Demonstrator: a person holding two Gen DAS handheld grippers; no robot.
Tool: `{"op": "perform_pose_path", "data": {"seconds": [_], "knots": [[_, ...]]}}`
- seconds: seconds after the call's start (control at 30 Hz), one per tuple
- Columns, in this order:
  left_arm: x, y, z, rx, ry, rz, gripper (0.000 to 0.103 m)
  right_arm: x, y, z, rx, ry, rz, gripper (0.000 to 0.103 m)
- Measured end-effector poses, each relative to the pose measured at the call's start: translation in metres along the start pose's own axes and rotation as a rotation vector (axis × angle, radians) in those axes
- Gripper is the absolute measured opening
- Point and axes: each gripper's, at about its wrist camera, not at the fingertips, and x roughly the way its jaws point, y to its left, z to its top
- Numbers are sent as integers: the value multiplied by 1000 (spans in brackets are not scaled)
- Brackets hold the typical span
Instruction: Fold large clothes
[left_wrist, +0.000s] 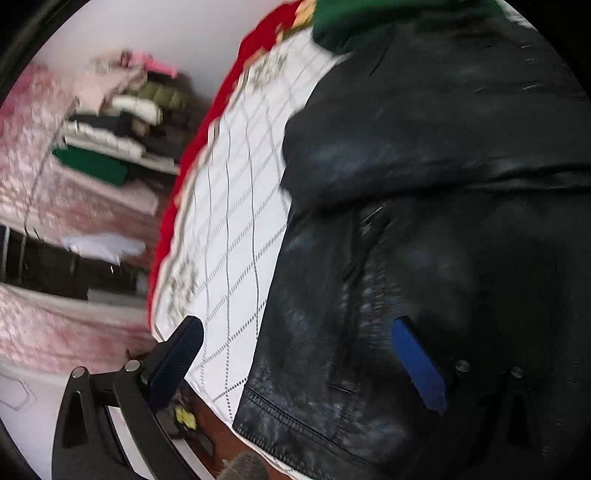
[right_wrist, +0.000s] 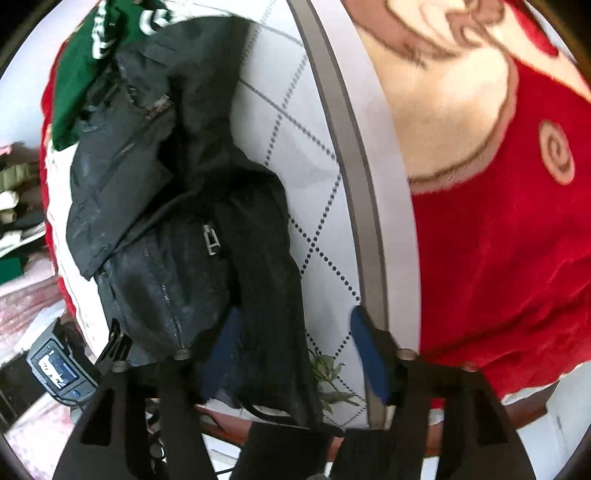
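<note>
A black leather jacket (left_wrist: 424, 221) lies on a white quilt with a dotted grid (left_wrist: 236, 229). My left gripper (left_wrist: 295, 360) hovers over the jacket's hem, open wide: one finger is above the quilt and the blue pad (left_wrist: 419, 365) is above the leather. In the right wrist view the jacket (right_wrist: 166, 221) is bunched, with its zip and a metal buckle showing. My right gripper (right_wrist: 295, 354) is open. A dark flap of the jacket (right_wrist: 273, 350) hangs between its fingers and covers part of the left pad. The right pad (right_wrist: 367, 354) stands apart from the flap.
A green garment (left_wrist: 354, 26) (right_wrist: 85, 55) lies at the jacket's far end. A red patterned blanket (right_wrist: 498, 240) borders the quilt past a grey band (right_wrist: 354, 184). Folded clothes (left_wrist: 122, 122) are stacked on a pink surface beyond the bed. A small device with a screen (right_wrist: 55, 369) sits low left.
</note>
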Motion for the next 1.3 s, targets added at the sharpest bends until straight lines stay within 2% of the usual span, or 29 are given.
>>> {"op": "perform_pose_path", "data": {"seconds": [0.03,0.1,0.27,0.3,0.37,0.57,0.67,0.8,0.97,1.03,1.07,1.1,1.17,1.2,1.27,1.3], "knots": [[-13,-6,0,13,-25,8,103,7,14,-6,-13,-6,-4,67],[-37,-22,-2,45,-57,11,103,-7,2,-1,-28,-10,6,67],[-103,-78,-17,110,-101,-5,103,7,5,12,-17,-14,50,67],[-115,-88,-20,121,-108,-5,103,1,-6,18,-28,-12,56,67],[-138,-113,-26,136,-108,-10,103,10,2,25,-51,-12,54,67],[-185,-188,-34,195,-86,-42,103,-22,-38,49,-110,-29,34,67],[-178,-222,-33,239,-48,-17,103,-32,-58,62,-103,-27,45,67],[-156,-240,-30,238,24,4,103,-28,-65,73,-114,-11,61,67],[-121,-216,-14,146,73,23,103,-12,-55,90,-148,27,111,67],[-110,-198,-9,82,96,-15,102,-7,-46,98,-171,36,152,67],[-106,-188,-6,43,105,-50,87,0,-35,105,-197,48,193,67],[-105,-178,-5,10,110,-88,50,7,-27,111,-213,62,233,67],[-107,-160,-2,-70,115,-223,12,20,-14,120,-236,89,302,67],[-110,-154,1,-72,105,-232,7,31,-3,127,-245,101,346,70],[-117,-142,4,-78,80,-258,6,51,13,138,-244,127,442,76],[-120,-137,5,-89,77,-277,5,64,23,144,-230,142,500,76]]}}
